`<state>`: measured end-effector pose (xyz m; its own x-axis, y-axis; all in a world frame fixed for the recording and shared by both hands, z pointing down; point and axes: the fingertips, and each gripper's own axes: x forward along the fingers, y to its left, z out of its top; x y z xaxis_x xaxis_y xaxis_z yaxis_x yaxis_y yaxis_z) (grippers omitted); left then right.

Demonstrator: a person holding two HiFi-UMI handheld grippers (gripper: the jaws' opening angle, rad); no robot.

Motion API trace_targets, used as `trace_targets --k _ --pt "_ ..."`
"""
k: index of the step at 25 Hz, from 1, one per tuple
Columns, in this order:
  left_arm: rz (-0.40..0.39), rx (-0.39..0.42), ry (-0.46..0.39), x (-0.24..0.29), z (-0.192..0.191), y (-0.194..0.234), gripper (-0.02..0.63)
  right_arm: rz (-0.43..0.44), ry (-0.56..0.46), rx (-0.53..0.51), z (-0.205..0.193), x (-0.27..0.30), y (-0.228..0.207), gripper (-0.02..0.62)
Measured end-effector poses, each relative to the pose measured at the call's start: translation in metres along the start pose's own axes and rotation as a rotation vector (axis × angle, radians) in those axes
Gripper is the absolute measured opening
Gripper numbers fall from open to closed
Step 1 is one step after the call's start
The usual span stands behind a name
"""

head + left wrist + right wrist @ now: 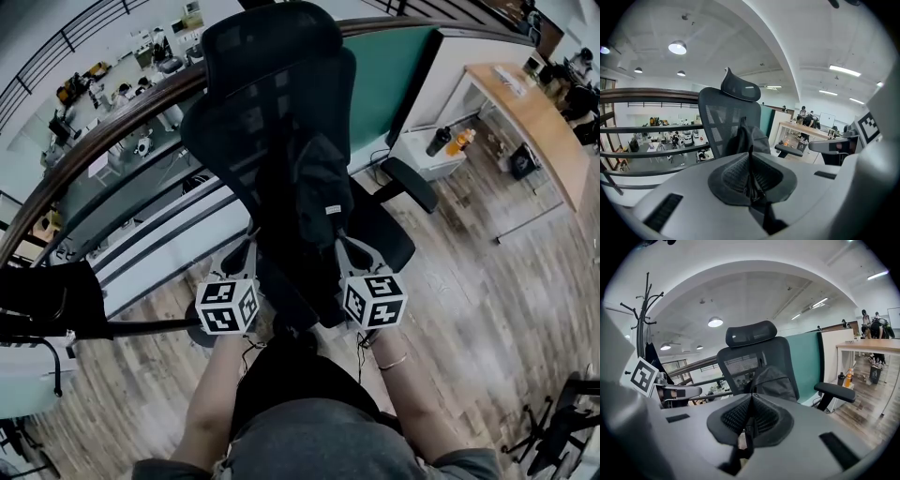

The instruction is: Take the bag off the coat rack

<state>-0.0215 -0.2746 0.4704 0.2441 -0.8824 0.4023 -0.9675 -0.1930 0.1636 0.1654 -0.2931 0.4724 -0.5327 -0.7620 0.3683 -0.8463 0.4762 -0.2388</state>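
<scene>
The black office chair (267, 84) fills the middle of the scene. The coat rack (645, 310) stands well apart from it on the left, with a dark garment (650, 359) hanging there and no bag on the hooks that show. The black bag (314, 183) is in front of the chair's backrest, above the seat, so the lifting-off step looks done and the step in hand is carrying it or setting it down. The left gripper (750, 158) has its jaws pressed together on a thin dark strap (749, 140) that runs up to the bag. The right gripper (751, 401) is pinched closed in the same way on a strap from the bag's other side. Whether the bag already rests on the seat cannot be told. The next move probably calls for lowering both grippers evenly until the chair takes the weight, then letting the straps go. A small white label (330, 210) on the bag is too small to read. The cubes (225, 307) on the grippers carry only square markers, no words.
</scene>
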Motion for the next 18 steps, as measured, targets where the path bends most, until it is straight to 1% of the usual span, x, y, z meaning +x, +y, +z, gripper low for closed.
trace_targets --k 10,18 --pt "0.034 0.001 -0.028 -0.030 0.000 0.001 0.035 -0.021 -0.024 -0.001 0.000 -0.026 0.000 0.003" --pt "0.040 0.011 -0.039 -0.042 -0.003 -0.004 0.035 -0.030 -0.030 -0.021 -0.001 -0.037 0.001 0.002"
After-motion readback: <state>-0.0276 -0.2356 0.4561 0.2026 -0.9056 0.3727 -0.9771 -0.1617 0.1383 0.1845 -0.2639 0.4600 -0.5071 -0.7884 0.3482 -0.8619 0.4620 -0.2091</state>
